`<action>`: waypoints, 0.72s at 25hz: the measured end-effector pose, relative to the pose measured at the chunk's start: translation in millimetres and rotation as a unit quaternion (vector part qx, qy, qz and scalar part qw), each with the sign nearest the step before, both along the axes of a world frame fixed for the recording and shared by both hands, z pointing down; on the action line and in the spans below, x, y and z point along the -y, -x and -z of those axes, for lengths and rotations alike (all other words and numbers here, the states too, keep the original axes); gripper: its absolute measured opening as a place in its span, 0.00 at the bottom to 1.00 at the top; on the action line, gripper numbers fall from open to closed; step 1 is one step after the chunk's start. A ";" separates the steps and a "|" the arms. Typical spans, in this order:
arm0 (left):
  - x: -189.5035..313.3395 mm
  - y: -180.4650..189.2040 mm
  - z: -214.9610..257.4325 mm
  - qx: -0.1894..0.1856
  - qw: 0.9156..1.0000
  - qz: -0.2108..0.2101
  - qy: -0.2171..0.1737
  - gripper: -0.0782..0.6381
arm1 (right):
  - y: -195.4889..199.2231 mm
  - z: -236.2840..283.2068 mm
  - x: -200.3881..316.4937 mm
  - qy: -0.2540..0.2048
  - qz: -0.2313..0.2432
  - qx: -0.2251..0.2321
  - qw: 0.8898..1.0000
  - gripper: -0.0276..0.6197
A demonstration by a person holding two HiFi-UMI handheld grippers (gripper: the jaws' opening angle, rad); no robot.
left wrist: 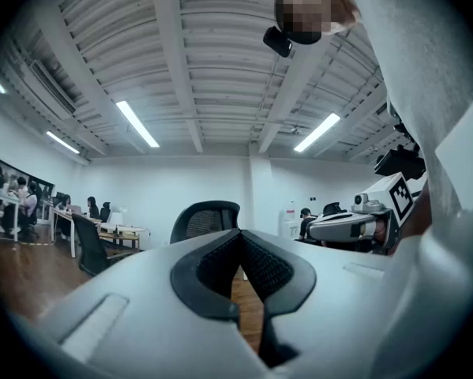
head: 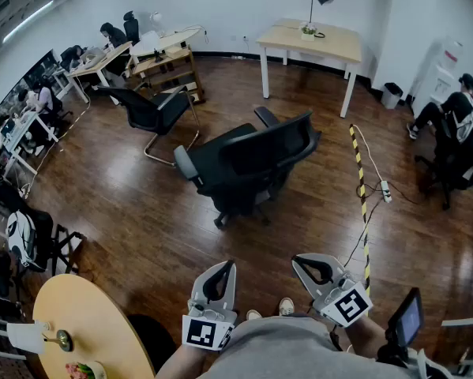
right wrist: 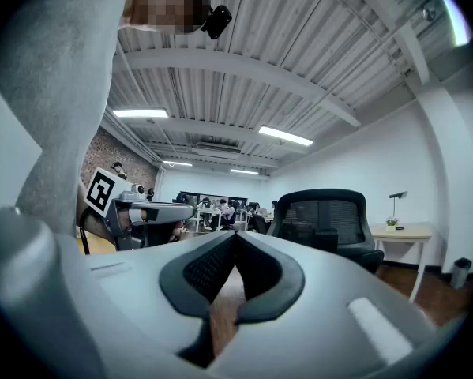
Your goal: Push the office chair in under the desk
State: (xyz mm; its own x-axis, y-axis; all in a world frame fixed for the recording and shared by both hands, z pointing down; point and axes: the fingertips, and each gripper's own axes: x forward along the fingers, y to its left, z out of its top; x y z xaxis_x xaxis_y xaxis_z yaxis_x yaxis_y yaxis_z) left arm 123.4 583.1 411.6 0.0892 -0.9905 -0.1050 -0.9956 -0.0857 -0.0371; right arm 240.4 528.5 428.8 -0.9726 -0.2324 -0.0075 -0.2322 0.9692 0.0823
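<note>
A black mesh-backed office chair (head: 248,164) stands on the wood floor in the middle of the room, its back turned toward me. Beyond it at the far wall is a light wooden desk (head: 311,42) on white legs. My left gripper (head: 221,268) and right gripper (head: 305,263) are held close to my body, well short of the chair, both shut with nothing between the tips. The left gripper view shows the chair back (left wrist: 206,216) above its shut gripper (left wrist: 240,234). In the right gripper view the chair (right wrist: 324,221) and desk (right wrist: 402,234) sit beyond the shut gripper (right wrist: 235,235).
A second black chair (head: 151,110) on a sled base stands left of the office chair. A yellow-black floor strip (head: 361,192) with a power strip runs on the right. A round wooden table (head: 86,330) is at near left. People sit at desks on the left and right.
</note>
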 end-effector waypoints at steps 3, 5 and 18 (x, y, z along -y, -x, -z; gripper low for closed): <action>-0.3 7.1 -0.1 -0.003 1.000 0.003 -0.002 0.11 | 4.0 0.0 1.8 -0.003 -0.002 -0.005 1.000 0.05; -0.3 12.5 -0.5 -0.006 1.000 0.002 -0.001 0.11 | 7.3 1.4 2.7 -0.002 -0.008 -0.006 1.000 0.05; 29.6 55.5 0.7 -0.020 1.000 0.004 -0.010 0.11 | 27.4 -1.1 32.6 -0.008 -0.048 -0.009 0.999 0.05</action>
